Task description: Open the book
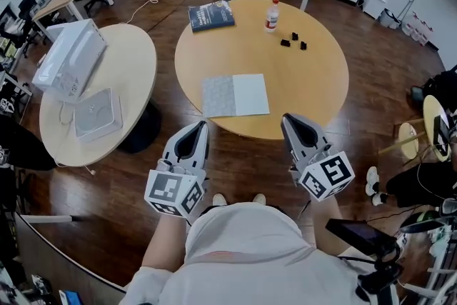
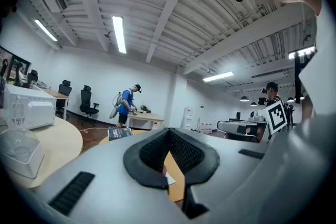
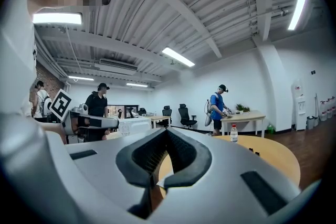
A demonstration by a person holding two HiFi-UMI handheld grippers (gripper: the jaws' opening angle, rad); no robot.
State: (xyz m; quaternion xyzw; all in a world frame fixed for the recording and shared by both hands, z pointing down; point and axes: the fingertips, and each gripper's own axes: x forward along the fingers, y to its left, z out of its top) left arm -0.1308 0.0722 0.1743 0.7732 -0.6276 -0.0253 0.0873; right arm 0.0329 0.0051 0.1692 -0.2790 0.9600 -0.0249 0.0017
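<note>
**Hand-held gripper state.** The left hand-held gripper (image 1: 201, 126) and the right hand-held gripper (image 1: 287, 118) are both closed. Their tips meet and the hollow between the pads holds nothing. Both hang short of the round surface (image 1: 314, 82), and neither touches anything.

**Position of the book.** The book (image 1: 235, 95) lies flat just ahead of the two hand-held grippers, between their lines, at the near edge of the surface. Its left half is grey and its right half paler. It cannot be told whether this is a cover or an open spread. A blue book (image 1: 211, 15) lies closed well ahead of the left hand-held gripper, at the far edge. A bottle (image 1: 271, 14) stands to the right of the blue book.

**Handling.**
- The book looks thin and light, so it will probably slide on the smooth surface if pushed from the side.
- The cover is likely to be flexible and may bend instead of lifting cleanly.
- Hold one side down with one hand-held gripper.
- With the other, open the jaws, take the free edge opposite the spine, and lift it in an arc.
- The spine side is not identifiable from here.
</note>
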